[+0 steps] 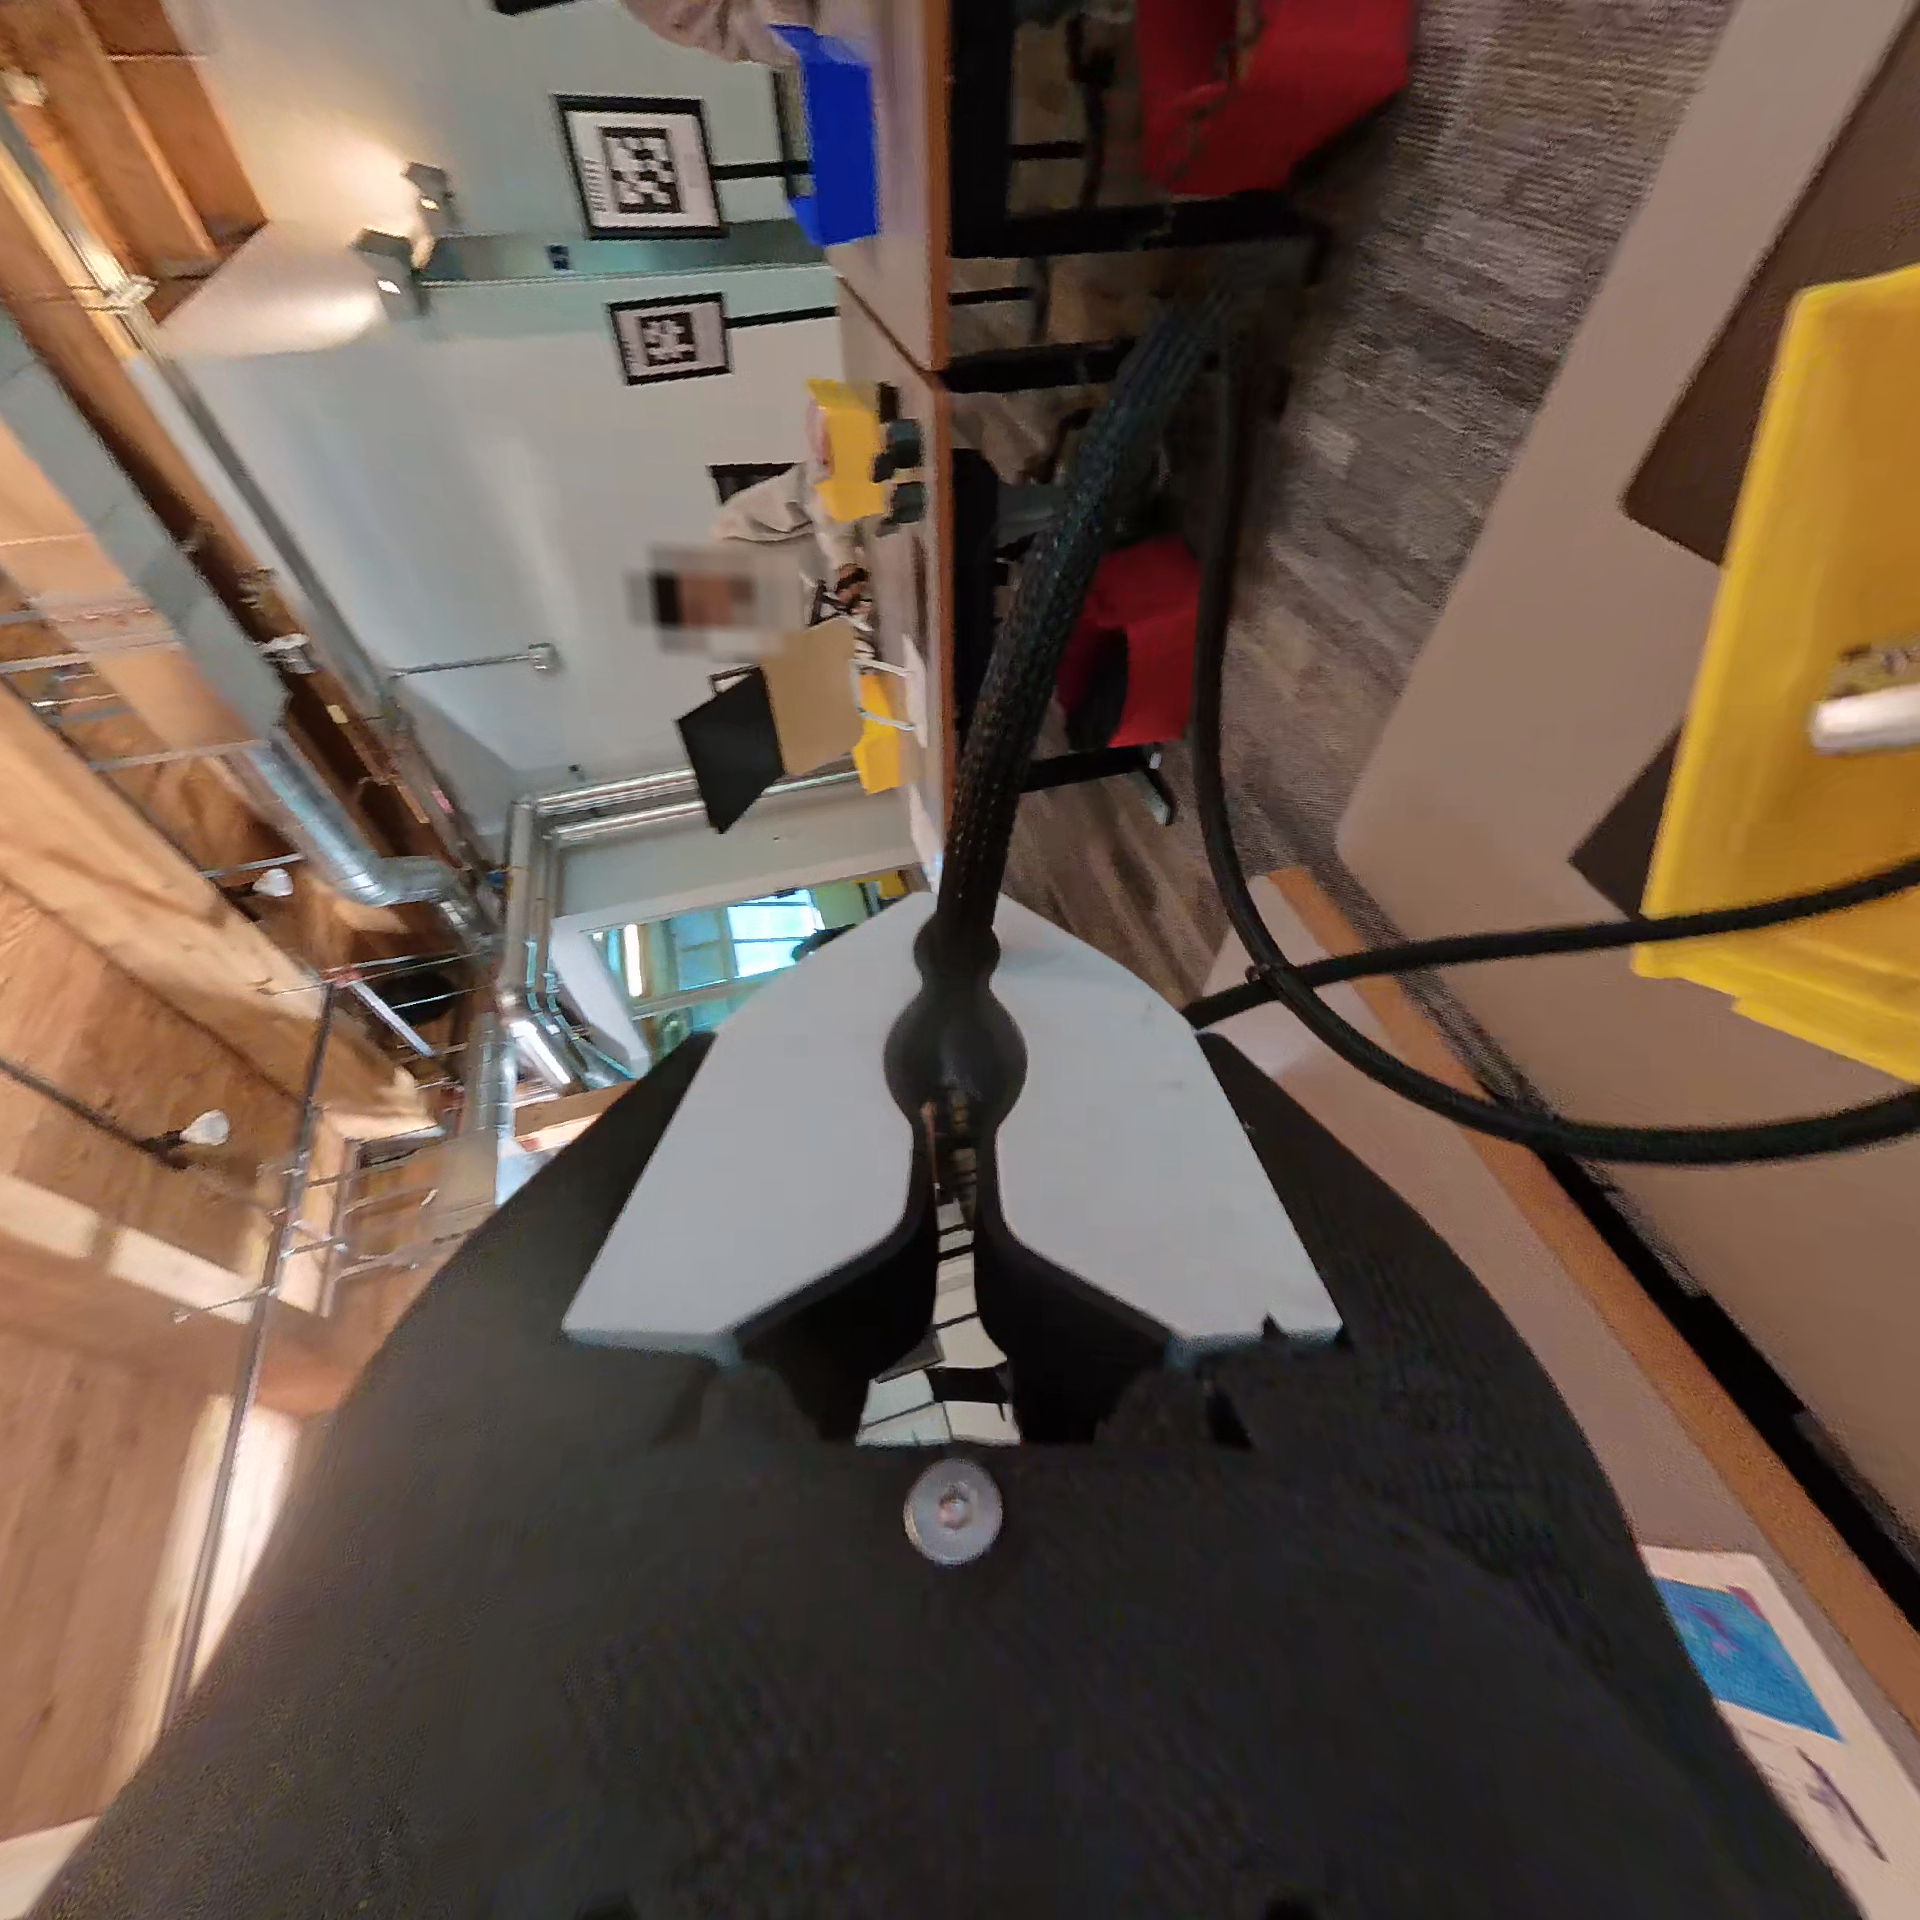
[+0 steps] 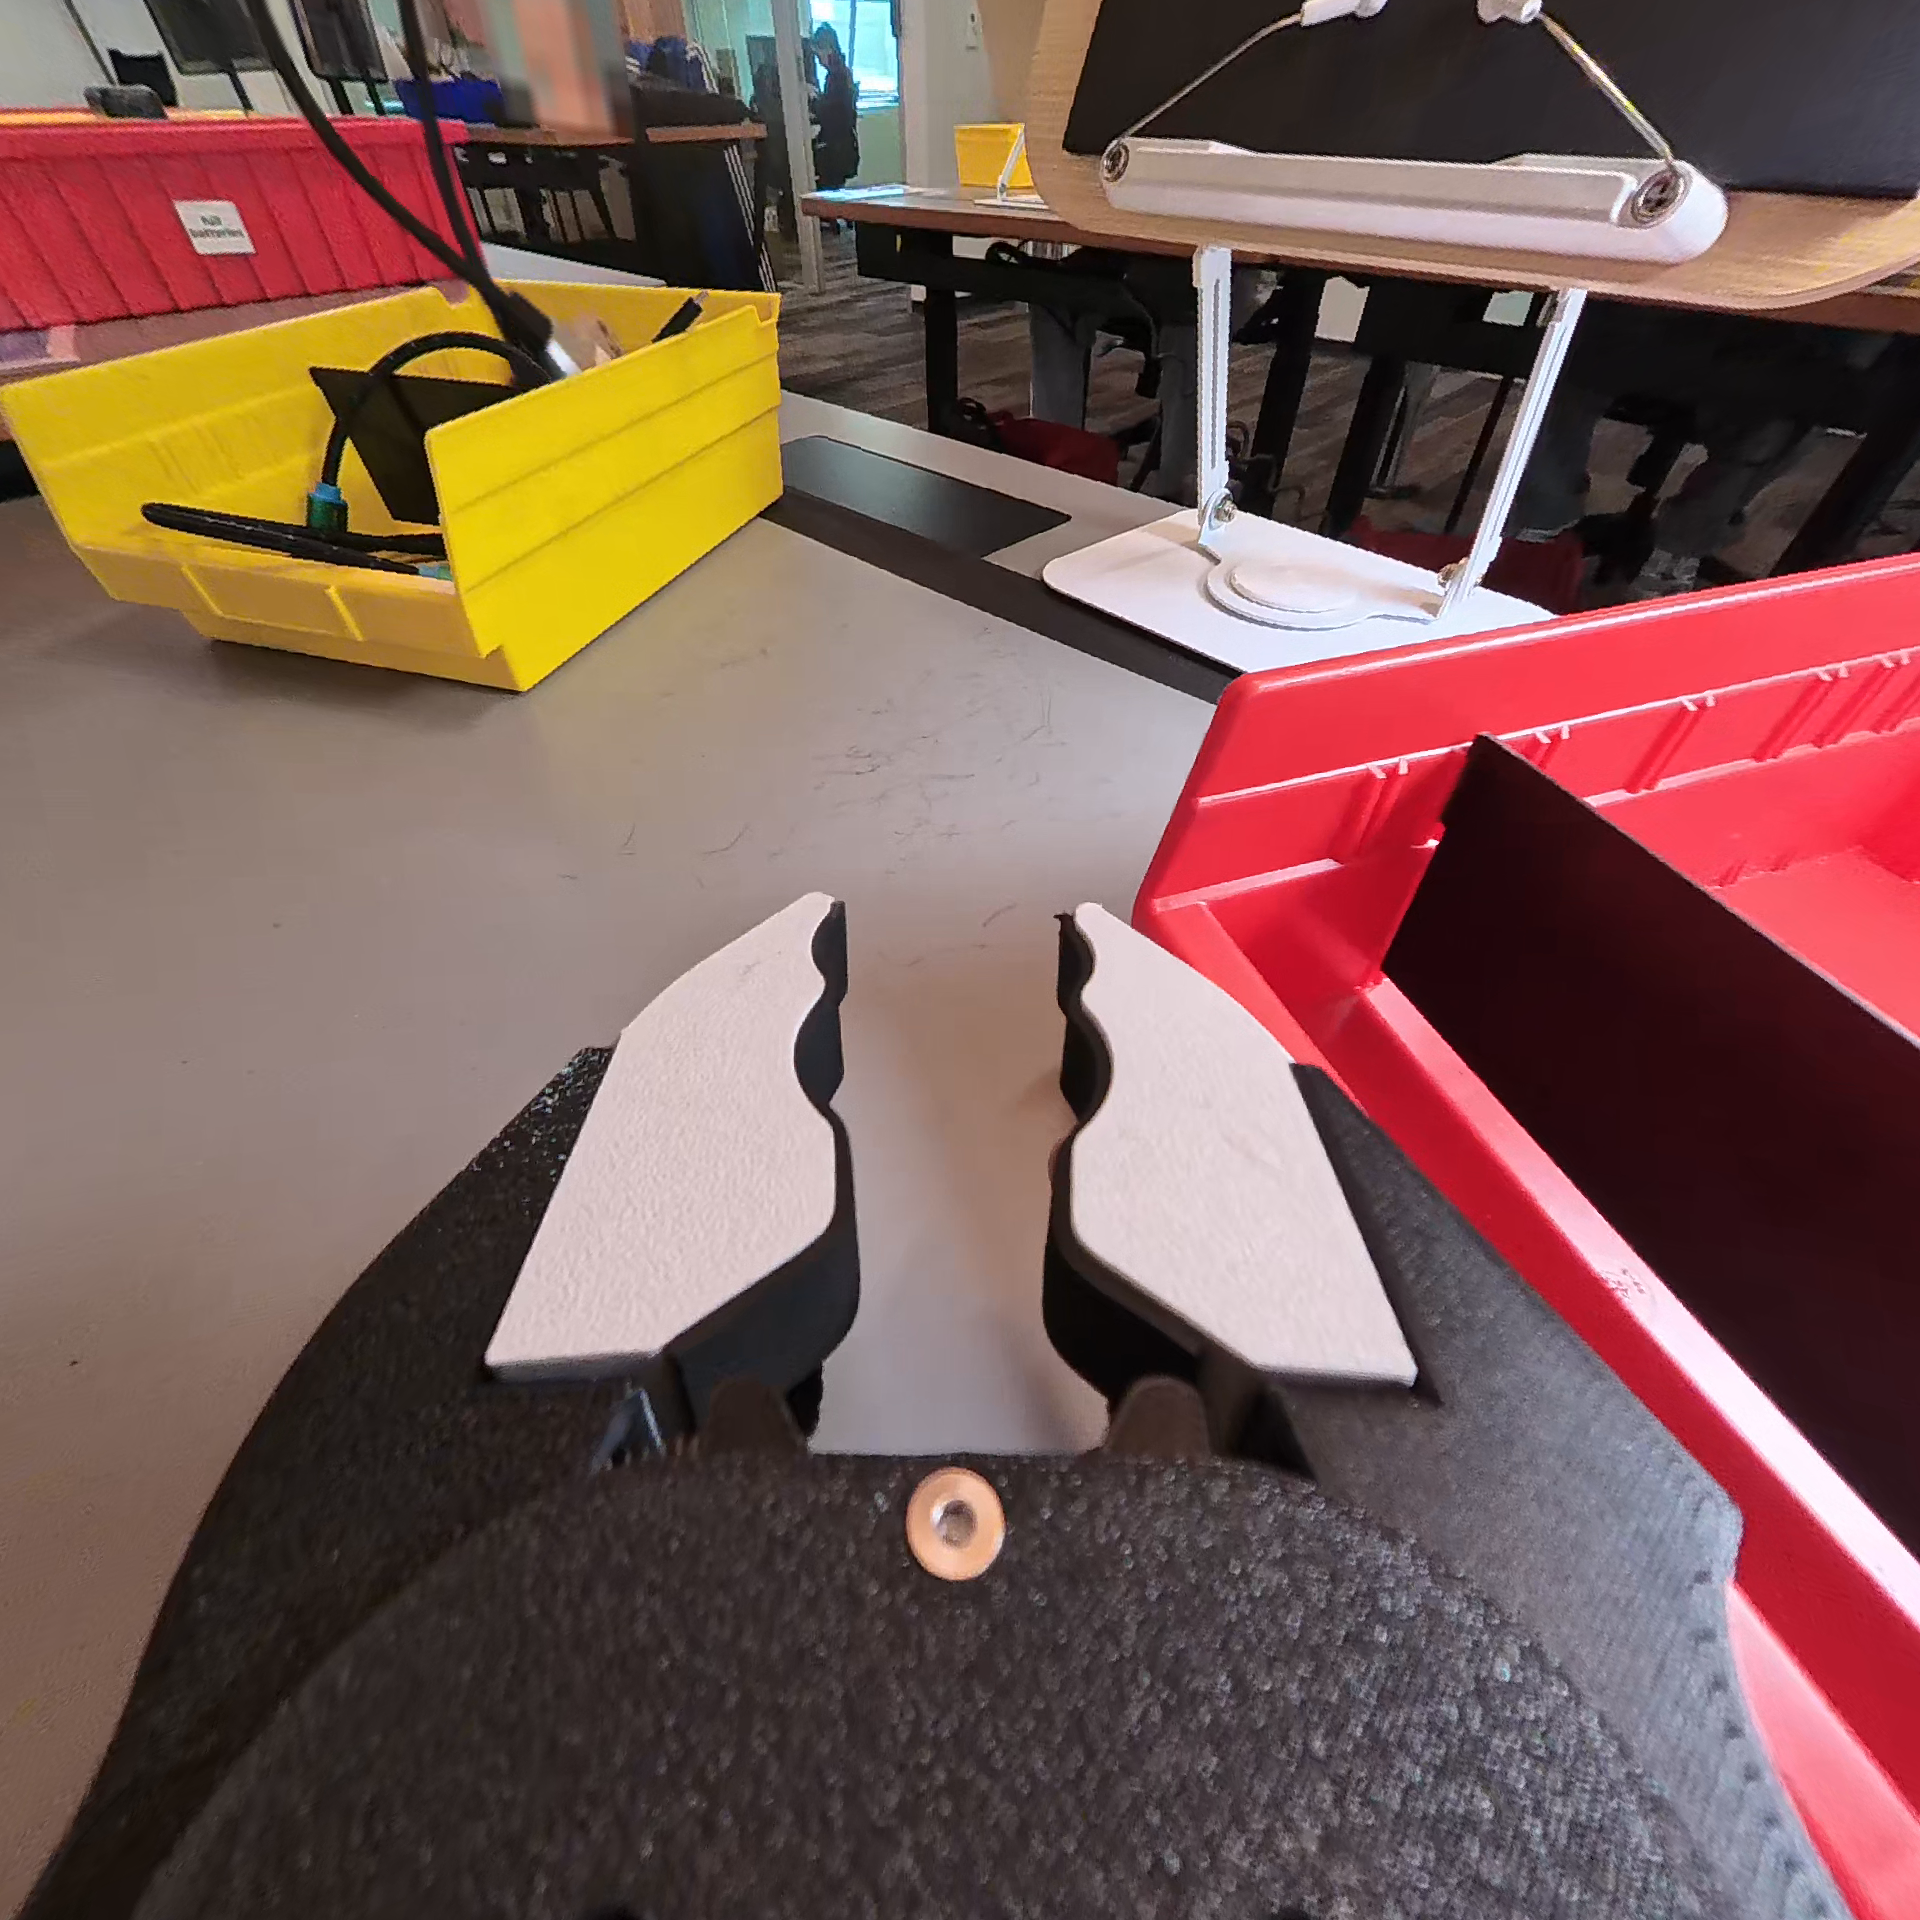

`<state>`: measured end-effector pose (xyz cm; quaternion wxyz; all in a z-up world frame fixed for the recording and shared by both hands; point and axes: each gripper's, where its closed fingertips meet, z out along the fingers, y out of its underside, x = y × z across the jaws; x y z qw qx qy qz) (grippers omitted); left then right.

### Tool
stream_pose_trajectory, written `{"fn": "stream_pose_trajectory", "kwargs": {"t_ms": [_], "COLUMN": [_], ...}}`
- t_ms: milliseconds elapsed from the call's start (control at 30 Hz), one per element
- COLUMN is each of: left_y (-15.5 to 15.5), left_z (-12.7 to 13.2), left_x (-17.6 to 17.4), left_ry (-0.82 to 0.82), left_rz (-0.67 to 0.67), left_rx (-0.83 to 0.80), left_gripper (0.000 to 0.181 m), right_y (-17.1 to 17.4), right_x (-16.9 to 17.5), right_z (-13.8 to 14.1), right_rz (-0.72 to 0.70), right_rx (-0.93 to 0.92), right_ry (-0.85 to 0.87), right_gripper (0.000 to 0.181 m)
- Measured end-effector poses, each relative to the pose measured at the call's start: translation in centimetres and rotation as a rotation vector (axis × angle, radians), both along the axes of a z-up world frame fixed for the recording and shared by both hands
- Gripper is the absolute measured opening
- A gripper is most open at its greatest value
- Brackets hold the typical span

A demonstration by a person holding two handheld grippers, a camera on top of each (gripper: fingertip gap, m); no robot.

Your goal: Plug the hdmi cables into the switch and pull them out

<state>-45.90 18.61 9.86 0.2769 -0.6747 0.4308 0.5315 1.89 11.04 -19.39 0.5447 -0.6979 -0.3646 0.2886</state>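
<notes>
white label (image 2: 213,228) on red bin (image 2: 125,197) (lettered)

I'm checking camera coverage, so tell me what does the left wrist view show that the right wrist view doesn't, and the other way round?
Only the left wrist view shows the left gripper shut on a black braided HDMI cable, held up sideways, with framed checker markers on a far wall. Only the right wrist view shows the right gripper, open and empty above the grey table, a red bin with a black divider at its right, and a white stand. Both show a yellow bin with black cables going into it.
</notes>
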Motion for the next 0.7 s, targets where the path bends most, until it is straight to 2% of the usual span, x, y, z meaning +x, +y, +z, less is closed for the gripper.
{"fn": "stream_pose_trajectory", "kwargs": {"t_ms": [200,367,500,600,700], "left_y": [-0.9,-3.1,-4.7,-5.4,-5.9], "left_z": [8.9,14.7,15.2,13.5,11.3], "left_x": [2.6,7.3,12.2,16.6,21.3], "left_ry": [0.004,-0.094,-0.223,-0.33,-0.439], "left_rz": [-0.028,-0.119,-0.198,-0.295,-0.398], "left_rx": [0.168,0.282,0.283,0.251,0.201], "left_gripper": [0.0,0.0,0.0,0.0,0.0], "right_y": [-0.3,-0.8,-1.5,-2.3,-3.6], "right_x": [-0.1,-0.3,-1.1,-2.3,-3.7], "right_z": [0.3,1.3,2.0,3.3,5.9], "right_rz": [0.009,0.025,0.051,0.087,0.139], "right_rx": [0.007,0.021,0.028,0.058,0.12], "right_ry": [0.009,0.039,0.022,-0.003,-0.03], "right_gripper": [0.038,0.038,0.038,0.04,0.042]}}
